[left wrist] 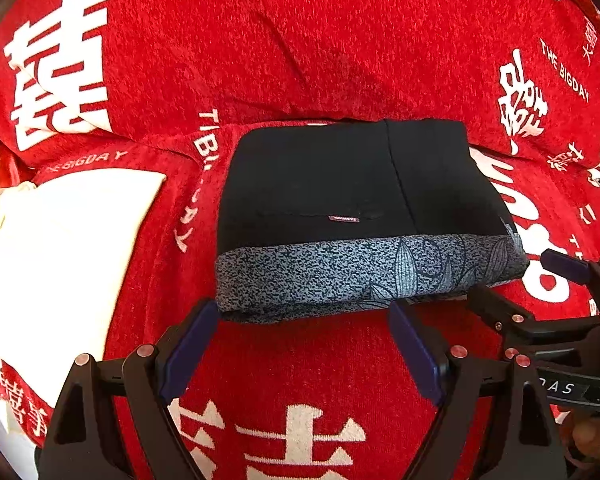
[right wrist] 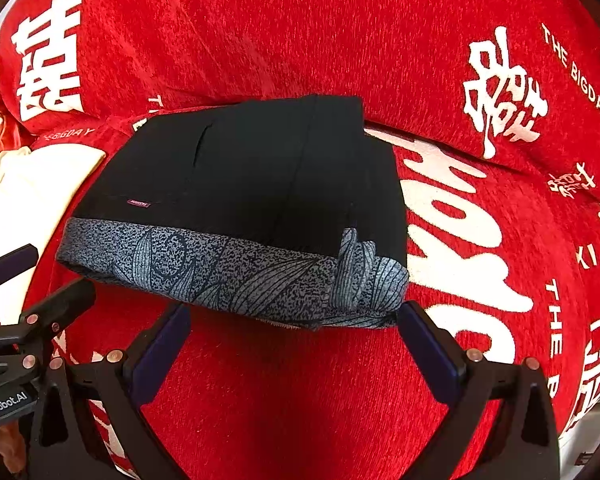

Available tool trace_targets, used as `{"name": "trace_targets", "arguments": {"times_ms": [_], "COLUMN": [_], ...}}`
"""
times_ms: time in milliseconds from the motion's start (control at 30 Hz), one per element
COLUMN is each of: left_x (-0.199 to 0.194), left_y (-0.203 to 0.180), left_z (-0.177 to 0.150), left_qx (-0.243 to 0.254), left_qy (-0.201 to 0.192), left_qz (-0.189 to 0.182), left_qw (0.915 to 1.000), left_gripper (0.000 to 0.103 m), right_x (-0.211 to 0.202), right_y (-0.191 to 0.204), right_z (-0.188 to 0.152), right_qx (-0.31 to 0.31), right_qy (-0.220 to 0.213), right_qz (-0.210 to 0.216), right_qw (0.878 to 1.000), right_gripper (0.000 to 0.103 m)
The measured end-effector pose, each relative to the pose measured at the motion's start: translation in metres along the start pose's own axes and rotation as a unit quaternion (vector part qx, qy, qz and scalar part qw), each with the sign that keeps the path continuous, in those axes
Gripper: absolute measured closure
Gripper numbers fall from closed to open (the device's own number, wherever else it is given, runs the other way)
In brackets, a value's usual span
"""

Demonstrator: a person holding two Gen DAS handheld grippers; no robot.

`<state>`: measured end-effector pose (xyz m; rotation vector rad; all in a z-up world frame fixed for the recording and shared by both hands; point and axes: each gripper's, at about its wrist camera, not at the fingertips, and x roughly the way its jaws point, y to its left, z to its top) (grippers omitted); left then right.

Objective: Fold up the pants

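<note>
I see the pants (left wrist: 364,208) folded into a compact black bundle in the middle of my left wrist view, lying on a red cover (left wrist: 320,60) printed with white characters and words. The bundle's near edge is a grey speckled band with leaf outlines (left wrist: 364,276), and a small label (left wrist: 343,218) sits on the black cloth just above that band. My left gripper (left wrist: 304,320) fills the lower centre of the frame with its jaws apart and nothing between them; the fingertips sit just short of the band's near edge, and I cannot tell whether they touch it. The right gripper (left wrist: 540,280) shows at the lower right of that frame, close to the bundle's right corner.

In the right wrist view the pants (right wrist: 252,184) sit at centre, slightly left. My right gripper (right wrist: 296,320) is at the lower centre, jaws apart and empty, its right fingertip just beside the bundle's near right corner. A white cloth (left wrist: 60,248) lies at the left edge, beside the bundle but apart from it.
</note>
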<state>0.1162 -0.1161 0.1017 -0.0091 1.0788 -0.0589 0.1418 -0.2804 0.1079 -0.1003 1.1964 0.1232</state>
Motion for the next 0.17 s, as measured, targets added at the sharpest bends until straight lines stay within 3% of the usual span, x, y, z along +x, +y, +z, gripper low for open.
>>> {"name": "trace_targets", "arguments": {"times_ms": [167], "left_x": [-0.0041], "left_y": [-0.0023], "left_z": [-0.0025], "left_qx": [0.002], "left_qy": [-0.009], "left_qz": [-0.007], "left_qw": [0.9999], "left_gripper": [0.016], "right_x": [-0.0003], "right_y": [-0.001], "right_z": [-0.0005], "right_qx": [-0.003], "right_qy": [-0.001], "right_qz": [0.004], "right_qw": [1.0], "right_gripper": [0.0]}}
